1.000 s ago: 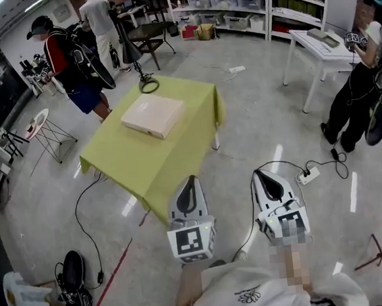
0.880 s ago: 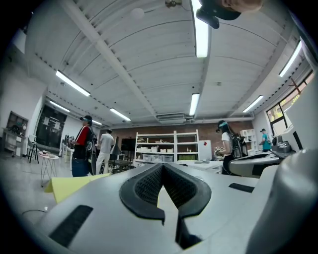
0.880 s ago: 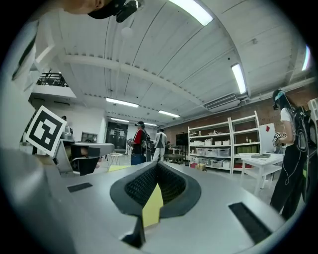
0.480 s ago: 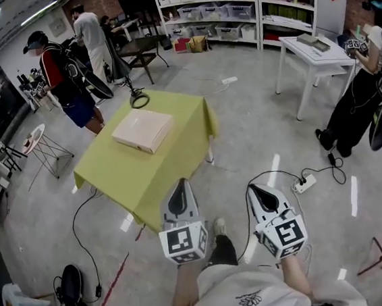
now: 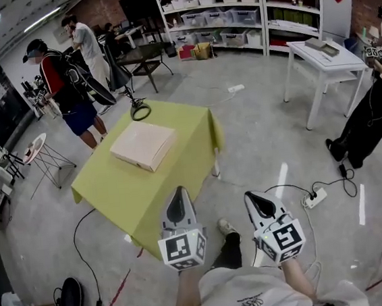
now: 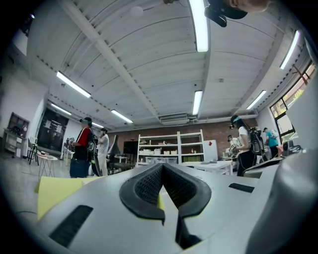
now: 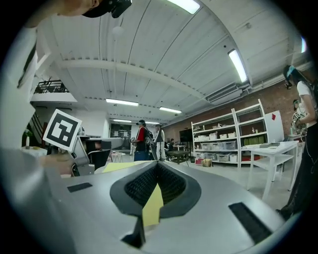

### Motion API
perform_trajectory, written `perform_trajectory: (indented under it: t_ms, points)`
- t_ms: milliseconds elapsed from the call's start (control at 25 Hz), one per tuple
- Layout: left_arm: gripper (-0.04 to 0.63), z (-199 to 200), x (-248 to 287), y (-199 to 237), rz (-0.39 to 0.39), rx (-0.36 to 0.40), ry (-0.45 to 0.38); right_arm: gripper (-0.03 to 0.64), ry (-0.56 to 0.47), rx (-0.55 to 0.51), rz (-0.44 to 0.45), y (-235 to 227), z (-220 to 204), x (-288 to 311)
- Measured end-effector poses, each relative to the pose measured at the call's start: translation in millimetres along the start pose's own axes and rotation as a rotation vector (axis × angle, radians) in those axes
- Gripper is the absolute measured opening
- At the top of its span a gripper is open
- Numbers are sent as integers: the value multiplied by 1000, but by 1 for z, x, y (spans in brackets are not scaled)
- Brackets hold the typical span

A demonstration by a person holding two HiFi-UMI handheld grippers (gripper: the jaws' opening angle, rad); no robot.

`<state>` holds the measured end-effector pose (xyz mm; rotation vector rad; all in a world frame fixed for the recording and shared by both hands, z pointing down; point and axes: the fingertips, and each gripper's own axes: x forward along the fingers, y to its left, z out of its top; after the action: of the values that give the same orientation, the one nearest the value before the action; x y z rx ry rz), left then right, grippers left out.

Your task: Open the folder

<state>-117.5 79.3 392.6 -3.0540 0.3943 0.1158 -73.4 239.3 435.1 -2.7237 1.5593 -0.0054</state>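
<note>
Jaws closed, empty on left gripper (image 5: 178, 196) and right gripper (image 5: 253, 200) — seemingly the approach; next, reach the folder (image 5: 143, 145) on the bench (image 5: 113, 191).

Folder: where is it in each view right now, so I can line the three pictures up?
Head view: the folder lies on the yellow-green tablecloth, upper left of centre.
Left gripper view: not in it; only the tablecloth shows, at lower left.
Right gripper view: not made out; the tablecloth sits left of centre.
Shared landmark: the white shelves by the brick wall.
</note>
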Motion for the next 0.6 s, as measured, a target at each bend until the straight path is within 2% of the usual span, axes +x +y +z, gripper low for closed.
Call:
perform_trajectory:
  t_ms: [160,320,440,520,600]
  points:
    - [14,-5,73,21,25,-29,23,12,35,1,46,-35,12,70]
    - [14,-1,157,51,35,-25,35,12,84,-14,116,-58,25,165]
    - [14,6,218,87,50,-80,6,12,111,-58,185,-70,38,249]
    - [14,10,255,116,91,-100,-24,12,107,-79,245,-78,48,304]
    - [14,11,281,151,159,-89,-35,12,97,-92,306,-78,57,353]
